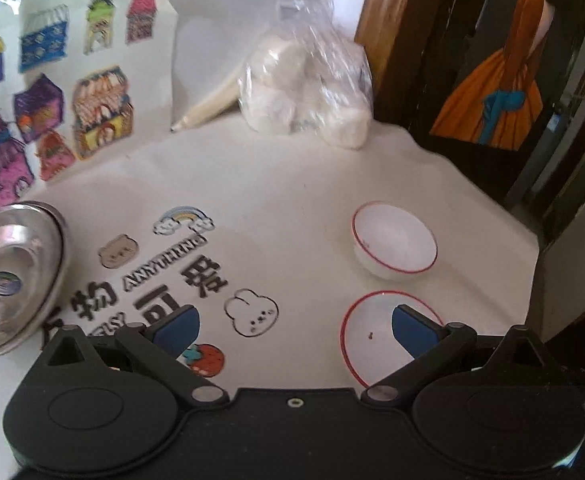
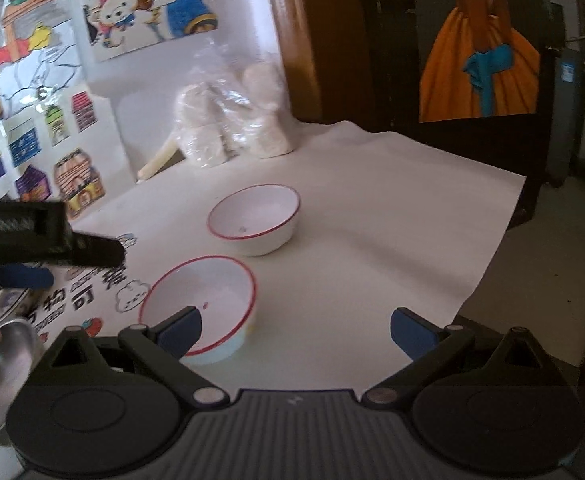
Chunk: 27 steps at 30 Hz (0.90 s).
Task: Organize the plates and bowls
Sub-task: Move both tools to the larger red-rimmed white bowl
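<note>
Two white bowls with red rims stand on the white table cover. The far bowl [image 1: 394, 242] [image 2: 257, 218] stands alone. The near bowl [image 1: 372, 340] [image 2: 202, 300] sits right in front of both grippers. My left gripper [image 1: 294, 330] is open and empty, its right finger over the near bowl. My right gripper [image 2: 296, 332] is open and empty, its left finger over the near bowl's rim. A stack of steel plates [image 1: 10, 276] [image 2: 0, 364] lies at the left. The left gripper also shows in the right wrist view [image 2: 32, 256].
A clear bag of white buns [image 1: 308, 92] [image 2: 232, 124] and a cream rolling pin [image 1: 208, 106] lie at the back by the wall. Coloured drawings [image 1: 52, 80] lean on the wall. The table edge [image 2: 488, 264] drops off at the right by a dark door.
</note>
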### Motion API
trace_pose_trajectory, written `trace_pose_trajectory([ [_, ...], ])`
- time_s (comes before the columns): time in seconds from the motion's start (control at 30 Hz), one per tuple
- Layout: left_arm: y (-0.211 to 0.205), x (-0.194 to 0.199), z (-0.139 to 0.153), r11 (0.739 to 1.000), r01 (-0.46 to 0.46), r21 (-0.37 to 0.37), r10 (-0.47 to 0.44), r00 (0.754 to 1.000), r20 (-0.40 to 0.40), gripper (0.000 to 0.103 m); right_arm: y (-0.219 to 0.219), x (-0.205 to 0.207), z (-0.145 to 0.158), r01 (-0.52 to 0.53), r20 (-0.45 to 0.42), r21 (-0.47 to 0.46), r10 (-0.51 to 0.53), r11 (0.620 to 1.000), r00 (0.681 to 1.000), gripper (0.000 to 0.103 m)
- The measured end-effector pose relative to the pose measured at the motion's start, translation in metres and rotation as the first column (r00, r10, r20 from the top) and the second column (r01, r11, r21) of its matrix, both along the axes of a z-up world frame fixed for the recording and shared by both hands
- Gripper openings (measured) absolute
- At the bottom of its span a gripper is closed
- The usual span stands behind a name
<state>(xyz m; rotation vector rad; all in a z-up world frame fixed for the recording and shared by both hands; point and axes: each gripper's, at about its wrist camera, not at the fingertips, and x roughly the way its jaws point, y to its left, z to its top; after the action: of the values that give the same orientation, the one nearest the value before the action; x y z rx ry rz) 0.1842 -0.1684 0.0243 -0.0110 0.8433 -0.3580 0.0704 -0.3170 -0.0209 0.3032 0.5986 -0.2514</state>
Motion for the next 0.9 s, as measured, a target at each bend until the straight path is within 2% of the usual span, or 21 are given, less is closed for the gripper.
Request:
trace_pose_trajectory([
  [0.17, -0.01, 0.014, -0.018, 0.998, 0.031, 0.063, -0.027, 0.998, -0.063, 0.102, 0.002, 0.009, -0.008, -0.006, -0.007, -0.017, 0.006, 1.0, 1.0, 0.103],
  [0.37, -0.011, 0.021, -0.027, 0.998, 0.032, 0.062, -0.027, 0.996, -0.08, 0.102, 0.003, 0.015, -0.014, -0.024, -0.01, -0.006, 0.024, 1.0, 1.0, 0.101],
  [0.5, -0.015, 0.021, -0.031, 0.996, 0.065, 0.062, -0.059, 0.994, -0.097, 0.094, 0.002, 0.014, -0.016, -0.024, 0.005, 0.012, 0.024, 1.0, 1.0, 0.095],
  [0.63, -0.019, 0.019, -0.035, 0.994, 0.09, 0.064, -0.082, 0.99, -0.114, 0.087, 0.003, 0.013, -0.016, -0.026, 0.024, 0.013, 0.026, 1.0, 0.999, 0.083],
  [0.7, -0.02, 0.018, -0.036, 0.993, 0.096, 0.062, -0.089, 0.989, -0.118, 0.079, 0.005, 0.012, -0.016, -0.028, 0.032, 0.011, 0.027, 1.0, 0.999, 0.08],
  [0.83, -0.02, 0.017, -0.036, 0.993, 0.109, 0.046, -0.102, 0.986, -0.131, 0.074, 0.008, 0.012, -0.016, -0.033, 0.045, 0.016, 0.032, 0.999, 0.998, 0.071],
  [0.9, -0.02, 0.016, -0.037, 0.992, 0.118, 0.034, -0.112, 0.983, -0.143, 0.066, 0.009, 0.012, -0.017, -0.039, 0.048, 0.03, 0.037, 0.999, 0.998, 0.068],
])
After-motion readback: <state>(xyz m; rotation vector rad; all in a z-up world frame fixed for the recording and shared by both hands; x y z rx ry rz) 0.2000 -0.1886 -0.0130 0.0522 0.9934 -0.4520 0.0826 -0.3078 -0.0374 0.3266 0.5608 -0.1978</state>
